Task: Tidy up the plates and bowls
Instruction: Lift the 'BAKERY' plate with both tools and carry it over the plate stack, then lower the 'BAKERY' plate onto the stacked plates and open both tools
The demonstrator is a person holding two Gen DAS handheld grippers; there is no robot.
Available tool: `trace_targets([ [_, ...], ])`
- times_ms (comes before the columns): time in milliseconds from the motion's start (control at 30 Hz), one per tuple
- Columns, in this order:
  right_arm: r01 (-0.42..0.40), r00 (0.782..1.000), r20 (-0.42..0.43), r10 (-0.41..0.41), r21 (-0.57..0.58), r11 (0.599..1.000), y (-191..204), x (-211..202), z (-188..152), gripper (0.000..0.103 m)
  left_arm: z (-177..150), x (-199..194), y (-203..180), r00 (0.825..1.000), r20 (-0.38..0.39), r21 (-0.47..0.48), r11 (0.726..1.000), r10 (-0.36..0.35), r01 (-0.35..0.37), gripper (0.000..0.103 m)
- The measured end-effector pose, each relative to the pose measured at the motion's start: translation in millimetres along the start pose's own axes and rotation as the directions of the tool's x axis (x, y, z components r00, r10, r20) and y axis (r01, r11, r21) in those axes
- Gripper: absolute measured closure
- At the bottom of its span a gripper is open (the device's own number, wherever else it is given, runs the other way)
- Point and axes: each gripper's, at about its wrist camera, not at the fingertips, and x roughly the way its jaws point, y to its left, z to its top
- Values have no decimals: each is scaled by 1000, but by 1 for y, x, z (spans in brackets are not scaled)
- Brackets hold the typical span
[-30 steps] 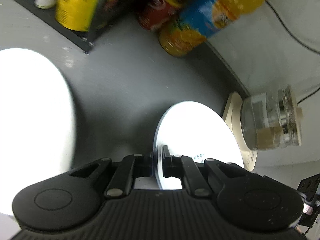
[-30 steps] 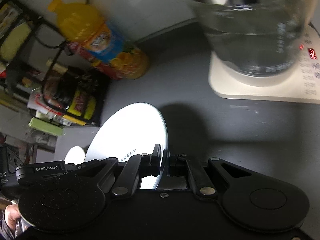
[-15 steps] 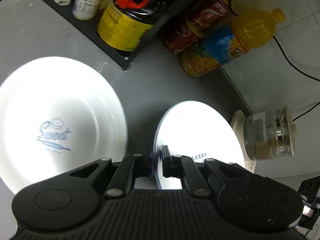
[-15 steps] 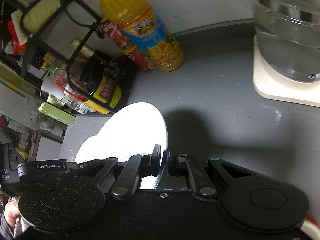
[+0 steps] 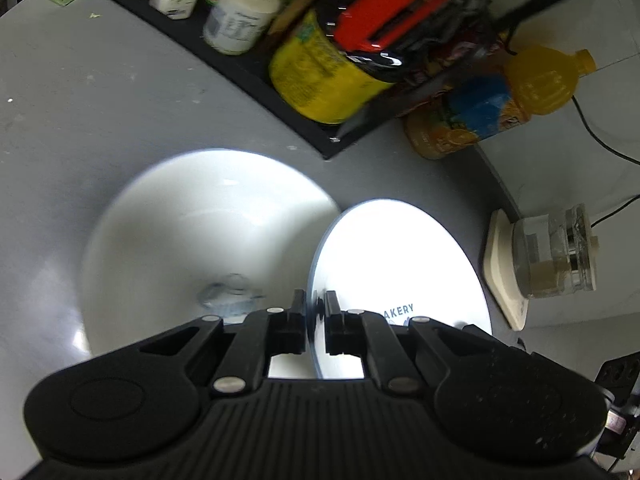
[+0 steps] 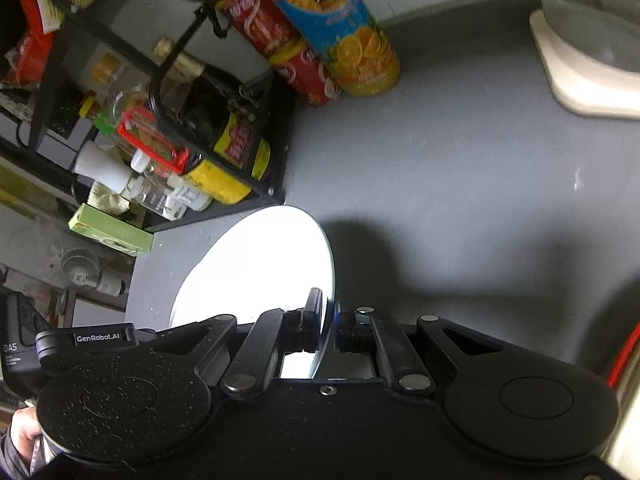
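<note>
- Lower centre of both views: 1 small white plate (image 5: pixel 400 272), printed "AKERY", carried off the grey countertop (image 5: pixel 100 100) and tilted, so each camera sees its rim nearly edge-on.
- Left gripper (image 5: pixel 313 312): jaws clamped on the plate's near rim, 1 pad on each face.
- Right gripper (image 6: pixel 329 322): jaws likewise clamped on the same plate (image 6: pixel 264 264) at another part of its rim; the left gripper's body, labelled "GenRobot.AI", shows at lower left of the right wrist view. A 2-point hold probably serves to keep a thin, slick disc from pivoting.
- Left of centre, left wrist view: 1 larger white plate (image 5: pixel 192 248) lying flat on the countertop, with a blurred blue print near its lower edge. The small plate overlaps it in the picture; contact cannot be told. Likely destination for stacking, small on large.
- Upper part of both views: black wire rack (image 6: pixel 256 128) of jars and bottles, with an orange juice bottle (image 5: pixel 504 108) and a red can (image 6: pixel 308 76) just beside it; all near the carrying path, so a swinging rim could knock them.
- Right edge, left wrist view: glass kettle (image 5: pixel 556 256) on a cream base, well apart from the large plate.
- No bowls in view.
</note>
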Motion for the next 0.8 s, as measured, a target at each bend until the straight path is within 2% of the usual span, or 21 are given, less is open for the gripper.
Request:
trace_targets([
  [400,80,997,9,-81,70,994,39,25,-47,97,19,-6,61,997,-75,42,999,-13,16,97],
  [800,177,981,66,-184,105,979,56,27,-68,97,26,11,75,992,-128,102,994,-12,26,95],
])
